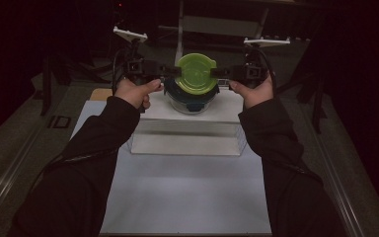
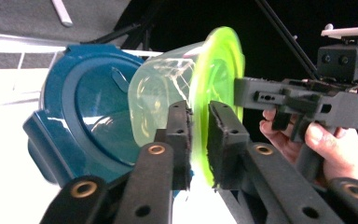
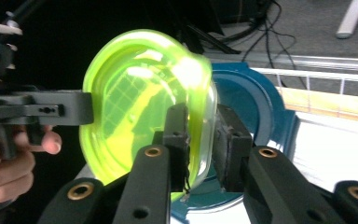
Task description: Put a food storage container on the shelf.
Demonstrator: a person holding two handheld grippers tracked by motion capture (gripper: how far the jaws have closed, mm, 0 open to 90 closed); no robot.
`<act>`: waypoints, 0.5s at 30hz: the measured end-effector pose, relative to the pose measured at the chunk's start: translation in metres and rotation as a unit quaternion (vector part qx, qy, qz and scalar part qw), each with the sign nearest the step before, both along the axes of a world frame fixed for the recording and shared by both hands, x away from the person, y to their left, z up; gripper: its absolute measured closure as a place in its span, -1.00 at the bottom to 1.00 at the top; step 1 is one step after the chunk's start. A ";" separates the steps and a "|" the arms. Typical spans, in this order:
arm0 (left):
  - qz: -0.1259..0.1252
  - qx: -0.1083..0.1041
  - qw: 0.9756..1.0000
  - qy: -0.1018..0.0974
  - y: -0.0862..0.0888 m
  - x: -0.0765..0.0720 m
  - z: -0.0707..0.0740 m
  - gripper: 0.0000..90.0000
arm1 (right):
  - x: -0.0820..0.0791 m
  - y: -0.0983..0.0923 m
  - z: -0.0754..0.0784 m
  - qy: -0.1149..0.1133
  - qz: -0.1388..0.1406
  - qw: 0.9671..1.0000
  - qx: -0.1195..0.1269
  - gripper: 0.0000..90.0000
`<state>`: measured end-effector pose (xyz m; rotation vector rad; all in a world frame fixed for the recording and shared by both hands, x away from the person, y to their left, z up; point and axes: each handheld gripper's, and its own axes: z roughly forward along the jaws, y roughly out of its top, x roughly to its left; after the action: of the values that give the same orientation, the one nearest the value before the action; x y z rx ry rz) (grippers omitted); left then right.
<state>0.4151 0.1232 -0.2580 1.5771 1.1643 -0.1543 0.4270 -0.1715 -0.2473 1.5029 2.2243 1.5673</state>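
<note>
From the high view, both forearms reach forward in dark sleeves, the left gripper [image 1: 170,70] and right gripper [image 1: 216,72] pointing level toward each other and meeting a green-lidded container [image 1: 196,73] from opposite sides. It sits tilted above a blue-lidded container [image 1: 191,98] on a white block [image 1: 187,126]. The left gripper view shows what is hidden from above: the jaws straddle the green lid's rim [image 2: 200,121], pinching it, with the clear bowl body [image 2: 161,100] to one side and the opposite hand [image 2: 326,149] wrapped around its handle. The right gripper view shows its jaws clamped across the rim and bowl wall [image 3: 203,135], the blue lid [image 3: 256,107] behind.
</note>
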 end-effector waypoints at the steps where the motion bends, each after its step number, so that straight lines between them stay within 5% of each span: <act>1: 0.005 -0.001 1.000 0.001 0.000 0.002 0.000 0.68 | 0.002 0.000 -0.001 0.001 -0.004 1.000 -0.001 0.69; 15: 0.029 -0.009 1.000 0.006 0.000 0.019 -0.010 0.52 | 0.015 0.006 0.000 0.012 -0.024 1.000 0.006 0.60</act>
<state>0.4344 0.1235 -0.2678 1.5262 1.2134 -0.1366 0.4423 -0.1656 -0.2472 1.5747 2.1776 1.5597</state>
